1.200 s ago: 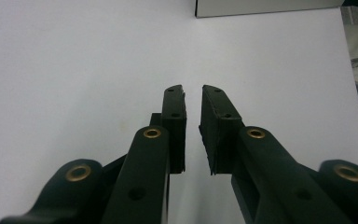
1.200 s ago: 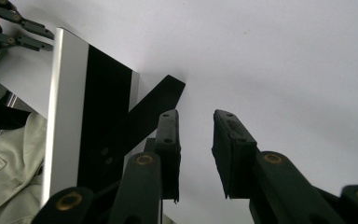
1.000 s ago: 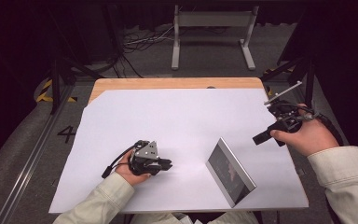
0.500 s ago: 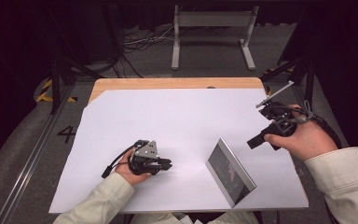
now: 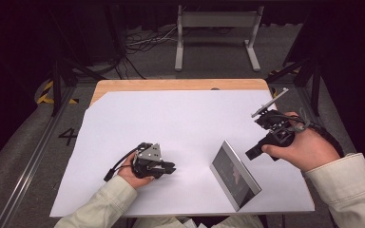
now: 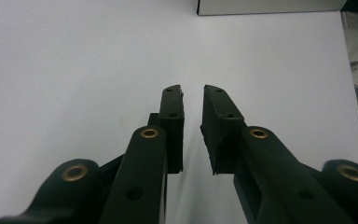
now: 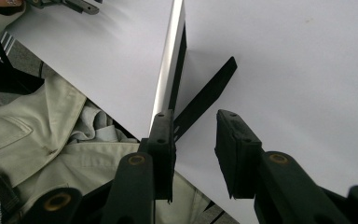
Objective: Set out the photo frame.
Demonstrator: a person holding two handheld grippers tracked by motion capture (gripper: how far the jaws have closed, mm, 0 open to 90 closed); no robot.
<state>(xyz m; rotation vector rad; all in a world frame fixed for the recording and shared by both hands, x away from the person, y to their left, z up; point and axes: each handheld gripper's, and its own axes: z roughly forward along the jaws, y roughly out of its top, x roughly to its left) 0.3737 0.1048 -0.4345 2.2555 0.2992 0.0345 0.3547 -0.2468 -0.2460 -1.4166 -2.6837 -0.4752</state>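
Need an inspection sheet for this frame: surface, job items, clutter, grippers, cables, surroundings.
Surface: white sheet covering a wooden table, whose far edge is bare.
Job's things: silver picture frame standing near the front edge, propped on its black back strut.
Clutter: nothing seen.
Grippers: left gripper low over the sheet, jaws slightly apart, nothing between them; right gripper held just right of the frame, jaws just been opening, nothing between them.
Cables: black cable trailing from the left gripper; loose cables on the floor beyond.
Surroundings: grey metal stand, dark floor, yellow-black tape.
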